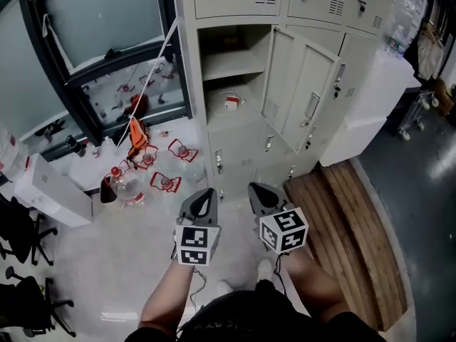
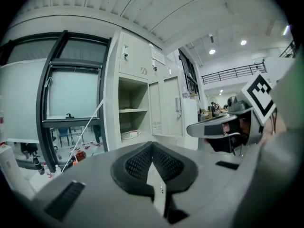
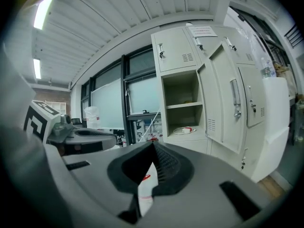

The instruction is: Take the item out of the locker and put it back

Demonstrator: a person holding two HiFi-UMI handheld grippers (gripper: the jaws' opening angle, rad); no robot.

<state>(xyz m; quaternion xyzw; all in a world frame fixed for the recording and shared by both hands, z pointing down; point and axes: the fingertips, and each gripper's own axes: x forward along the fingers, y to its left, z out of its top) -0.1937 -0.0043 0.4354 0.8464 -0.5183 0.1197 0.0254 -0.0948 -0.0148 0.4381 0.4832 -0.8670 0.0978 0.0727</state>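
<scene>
- I have a gripper in each hand, side by side and near me. Both point at the far bank of pale grey metal lockers and stand well apart from it.
- The left gripper has its jaws pressed fully together. Its own view shows the dark ribbed pads meeting at a point with nothing caught between them.
- The right gripper is the same. Its jaws are closed tip to tip and it carries nothing; the pale strip behind the tips in its view reads as floor.
- The task's thing, a small flat white item with a red patch, lies on the bottom of the open compartment. It sits under the inner shelf and toward the right side.
- Both gripper views show the item in the same place, with neither gripper touching it.
- The tall grey locker door stands swung out to the right, so the compartment mouth faces me.
- As I judge it, this fits two stages. The item may be waiting in the locker to be fetched, or it may already be back inside with my hands drawn clear. These pictures alone do not settle which, so I will not name a move.
- Either way, the door's free edge juts toward me on the right. Any travel of the right gripper near the compartment has to stay left of that edge.
</scene>
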